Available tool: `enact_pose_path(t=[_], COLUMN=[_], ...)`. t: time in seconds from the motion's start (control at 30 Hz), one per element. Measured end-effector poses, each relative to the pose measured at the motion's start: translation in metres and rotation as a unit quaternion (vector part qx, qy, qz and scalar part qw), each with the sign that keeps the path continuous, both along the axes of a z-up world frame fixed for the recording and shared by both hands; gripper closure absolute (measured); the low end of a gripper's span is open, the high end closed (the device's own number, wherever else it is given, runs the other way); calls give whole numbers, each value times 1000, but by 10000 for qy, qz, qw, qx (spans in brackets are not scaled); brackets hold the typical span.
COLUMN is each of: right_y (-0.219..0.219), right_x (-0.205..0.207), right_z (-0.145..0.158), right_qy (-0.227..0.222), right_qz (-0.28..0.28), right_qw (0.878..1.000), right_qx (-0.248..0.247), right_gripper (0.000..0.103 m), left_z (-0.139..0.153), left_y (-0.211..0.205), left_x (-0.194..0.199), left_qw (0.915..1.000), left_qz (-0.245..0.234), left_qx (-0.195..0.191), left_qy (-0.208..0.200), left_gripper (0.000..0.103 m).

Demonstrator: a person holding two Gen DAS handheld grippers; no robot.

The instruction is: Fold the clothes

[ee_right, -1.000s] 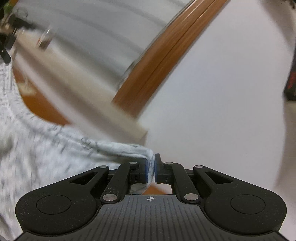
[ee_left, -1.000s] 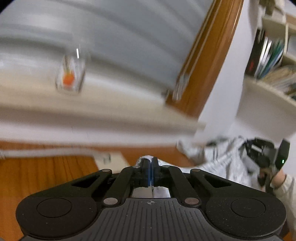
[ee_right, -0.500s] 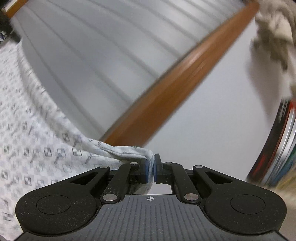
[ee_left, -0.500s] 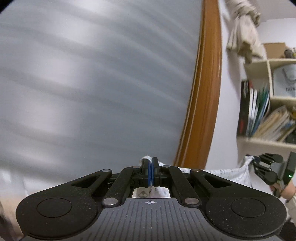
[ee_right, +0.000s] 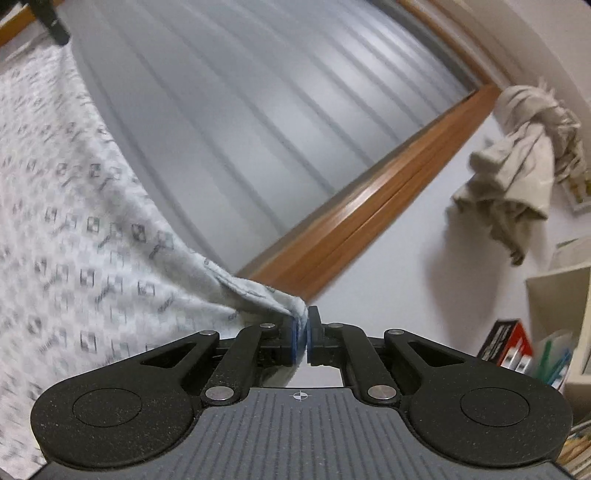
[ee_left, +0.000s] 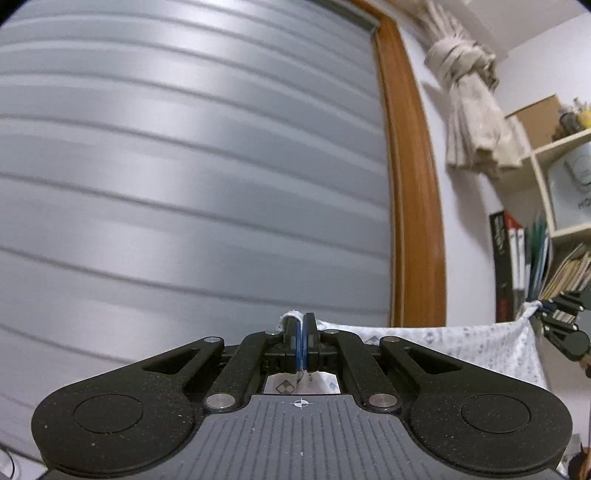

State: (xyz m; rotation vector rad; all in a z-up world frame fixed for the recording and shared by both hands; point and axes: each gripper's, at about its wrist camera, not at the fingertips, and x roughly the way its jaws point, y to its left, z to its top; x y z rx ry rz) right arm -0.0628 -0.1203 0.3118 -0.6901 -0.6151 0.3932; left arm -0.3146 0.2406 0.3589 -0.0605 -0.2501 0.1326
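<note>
A white garment with a small grey square print [ee_right: 74, 229] hangs stretched in the air between both grippers. My left gripper [ee_left: 302, 325] is shut on one corner of it, a tuft of cloth poking out above the blue pads. From there the garment's top edge [ee_left: 443, 334] runs right to the other gripper [ee_left: 546, 308], seen at the frame's right edge. In the right wrist view my right gripper [ee_right: 306, 326] is shut on the opposite corner, and the cloth spreads away to the left, up to the left gripper [ee_right: 51, 22] at top left.
Grey slatted shutters [ee_left: 184, 166] fill the background, framed by an orange-brown wooden window frame [ee_left: 410, 184]. A knotted beige curtain [ee_left: 469, 110] hangs on the white wall. Shelves with books and files [ee_left: 535, 254] stand at the right.
Both grippers have risen with the garment, lifting it off the wooden surface; the sill and table dropped out of view. The cloth now hangs taut between them.
</note>
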Motion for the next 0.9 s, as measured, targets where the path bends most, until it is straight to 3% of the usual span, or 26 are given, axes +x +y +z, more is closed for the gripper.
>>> enact_pose_path(t=[0.1,0.23,0.5,0.57,0.7,0.9], right_y=[-9,-26,-56,-58,-41,6], right_x=[-11,-29,-65,-65,-42,19], right_z=[13,19,57,60,46,-8], right_qy=[-78,-187,-366,-334,-109,528], right_qz=[63,59,259,251,106,-80], right_qw=[9996,9997,9977,9975,9994,9985], right_qx=[253,144,515,561,301,-142], right_gripper=[98,98,98,98,98,98], left_z=[8,21,76,82,65,-2], left_y=[-10,-22,-52,-55,-43,-4], left_x=[-11,-34,-81,-79,-50,23], left_qw=[9998,9991,9944,9951,9978,9968], left_qz=[10,-87,-166,-79,170,548], left_qx=[170,278,457,506,506,325], left_qy=[-62,-311,-935,-842,-402,484], left_gripper=[102,102,102,102,102,102])
